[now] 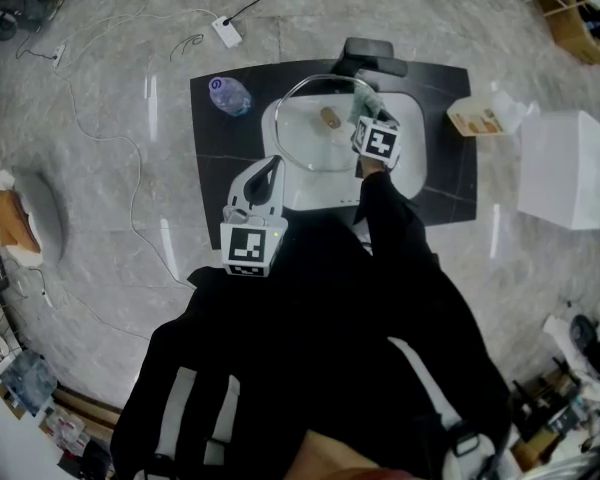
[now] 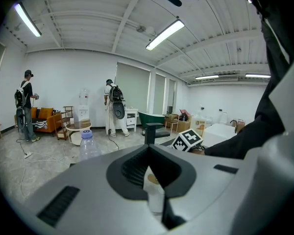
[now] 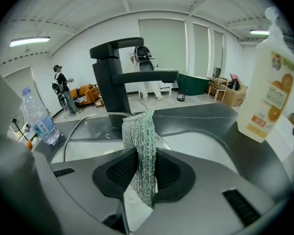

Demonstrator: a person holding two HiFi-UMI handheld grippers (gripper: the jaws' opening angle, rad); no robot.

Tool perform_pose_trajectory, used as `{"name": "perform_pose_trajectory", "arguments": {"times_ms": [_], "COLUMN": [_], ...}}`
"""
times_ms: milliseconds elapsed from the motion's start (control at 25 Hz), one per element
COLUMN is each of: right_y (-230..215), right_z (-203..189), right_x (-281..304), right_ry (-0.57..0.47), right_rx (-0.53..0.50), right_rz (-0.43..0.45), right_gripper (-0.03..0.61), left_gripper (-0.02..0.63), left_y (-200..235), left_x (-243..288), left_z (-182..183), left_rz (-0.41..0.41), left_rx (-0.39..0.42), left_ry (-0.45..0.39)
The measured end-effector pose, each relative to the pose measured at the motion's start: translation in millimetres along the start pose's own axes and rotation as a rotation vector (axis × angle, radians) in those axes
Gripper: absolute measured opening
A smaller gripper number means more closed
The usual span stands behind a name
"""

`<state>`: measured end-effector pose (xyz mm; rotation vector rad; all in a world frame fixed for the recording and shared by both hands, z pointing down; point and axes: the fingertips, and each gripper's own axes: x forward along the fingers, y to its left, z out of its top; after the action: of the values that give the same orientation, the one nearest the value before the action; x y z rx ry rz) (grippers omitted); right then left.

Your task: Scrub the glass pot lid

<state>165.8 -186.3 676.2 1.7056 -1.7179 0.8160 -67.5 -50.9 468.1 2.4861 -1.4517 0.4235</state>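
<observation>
**Glass pot lid [image 1: 310, 140] lying in a white sink [image 1: 412, 163], with both grippers at its rim.**

Head view: the left gripper [image 1: 271, 167] is clamped on the lid's near-left rim. The right gripper [image 1: 364, 120] grasps a mesh scourer [image 1: 363, 102] at the lid's right edge. The sink sits in a black countertop [image 1: 208, 168] on a marble floor [image 1: 100, 168], with a water bottle [image 1: 228, 95] at the back left.
Left gripper view: the jaws are pinched on the thin glass edge.
Right gripper view: the jaws are clenched on the upright scourer. A black faucet [image 3: 115, 75] stands behind it and a soap bottle [image 3: 267, 77] to the right, in a large room.
</observation>
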Motion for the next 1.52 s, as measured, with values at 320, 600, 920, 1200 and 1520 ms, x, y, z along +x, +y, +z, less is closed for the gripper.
{"name": "perform_pose_trajectory", "arguments": {"times_ms": [320,600,920,1200,1520], "right_y": [-22.7,-35.7,-21.3,25.8,98.2], "right_z": [-10.8,-20.0,-28.8,-29.8,-28.7], "right_x": [-5.9,-7.8,-24.5,-42.0,-43.9], "right_ry": [0.02,0.021,0.022,0.007,-0.006], "right_rx": [-0.008,0.01,0.017,-0.013,-0.041], "right_rz": [-0.038,-0.05,0.032,0.139,0.293], "right_gripper": [0.074,0.074,0.077,0.077,0.077], "left_gripper": [0.002,0.003,0.003,0.003,0.003], "left_y": [0.5,1.6,0.7,0.8,6.4], "left_x": [-0.9,-1.8,-3.0,-3.8,-7.0], "left_z": [-0.2,0.9,3.0,2.0,2.6], "left_rz": [-0.004,-0.003,0.0,-0.002,0.015], "left_rx": [-0.001,0.003,-0.017,-0.002,-0.025], "left_ry": [-0.001,-0.009,-0.023,-0.018,-0.03]}}
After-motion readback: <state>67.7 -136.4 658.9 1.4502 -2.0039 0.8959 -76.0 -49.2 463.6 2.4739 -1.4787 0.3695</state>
